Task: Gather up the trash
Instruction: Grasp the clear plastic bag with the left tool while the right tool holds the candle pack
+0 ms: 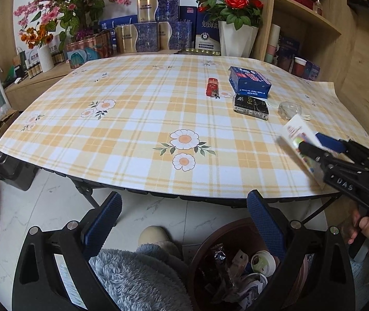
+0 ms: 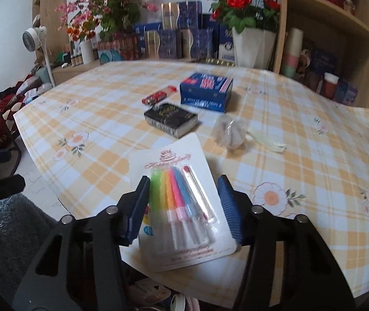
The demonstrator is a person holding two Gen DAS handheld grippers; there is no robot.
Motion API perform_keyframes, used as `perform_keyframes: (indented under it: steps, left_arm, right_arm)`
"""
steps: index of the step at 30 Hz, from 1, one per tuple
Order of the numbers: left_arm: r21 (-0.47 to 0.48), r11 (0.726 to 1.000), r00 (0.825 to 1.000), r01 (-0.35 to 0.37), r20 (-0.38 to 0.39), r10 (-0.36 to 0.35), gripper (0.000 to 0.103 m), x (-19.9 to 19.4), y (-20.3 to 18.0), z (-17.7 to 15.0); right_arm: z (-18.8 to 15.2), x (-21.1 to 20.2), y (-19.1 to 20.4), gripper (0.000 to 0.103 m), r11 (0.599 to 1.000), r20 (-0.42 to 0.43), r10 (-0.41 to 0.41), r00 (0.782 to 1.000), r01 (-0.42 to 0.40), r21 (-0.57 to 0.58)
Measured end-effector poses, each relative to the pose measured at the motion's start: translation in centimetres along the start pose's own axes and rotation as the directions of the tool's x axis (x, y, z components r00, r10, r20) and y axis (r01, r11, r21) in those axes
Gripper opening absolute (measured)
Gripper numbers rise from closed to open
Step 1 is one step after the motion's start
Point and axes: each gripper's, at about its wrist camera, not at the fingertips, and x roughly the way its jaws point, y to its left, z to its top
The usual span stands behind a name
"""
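Right wrist, candle pack point(image 2: 184, 207) between blue fingers point(image 2: 229, 204)

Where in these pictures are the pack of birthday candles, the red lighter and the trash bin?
candle pack point(image 2: 181, 207), right wrist view, on the clear blister over the candles.
red lighter point(image 1: 212, 87), left wrist view, on the middle of its body.
trash bin point(image 1: 205, 241), left wrist view, on its brown rim.

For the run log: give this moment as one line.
task: collect trash | right gripper: shut on candle pack, at table edge | left gripper: open, empty, over trash bin | table: boxes, lighter remain
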Motion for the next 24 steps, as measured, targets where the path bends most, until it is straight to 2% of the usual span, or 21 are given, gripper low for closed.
perform_keyframes:
  steps: [9,15,18,21,24]
  left_arm:
    - [-0.007,1.0,0.999,0.03,-0.032,-0.03,0.095,0.4,-0.4,0.1]
    - [0.001,0.993,0.992,0.12,-0.027,-0.12,0.095,1.2,-2.0,2.6]
    - [0.008,0.978,0.978,0.209,-0.02,-0.209,0.093,1.9,-4.3,5.2]
    - [0.032,0.957,0.956,0.289,-0.053,-0.287,0.085,3.7,-8.3,8.4]
    - [0.022,0.936,0.932,0.352,-0.096,-0.349,0.066,6.1,-11.4,10.7]
  right_arm:
    - [0.7,-2.3,-2.7,0.053,0.995,0.095,-0.017,0.995,0.008,0.095]
    - [0.7,-3.7,-5.5,0.053,0.984,0.144,-0.056,0.988,0.03,0.175]
    - [0.4,-4.1,-7.4,0.053,0.974,0.148,-0.076,0.986,0.041,0.223]
    - [0.1,-4.4,-9.3,0.053,0.959,0.151,-0.098,0.984,0.053,0.279]
    - [-0.3,-4.8,-11.2,0.053,0.942,0.157,-0.134,0.978,0.077,0.327]
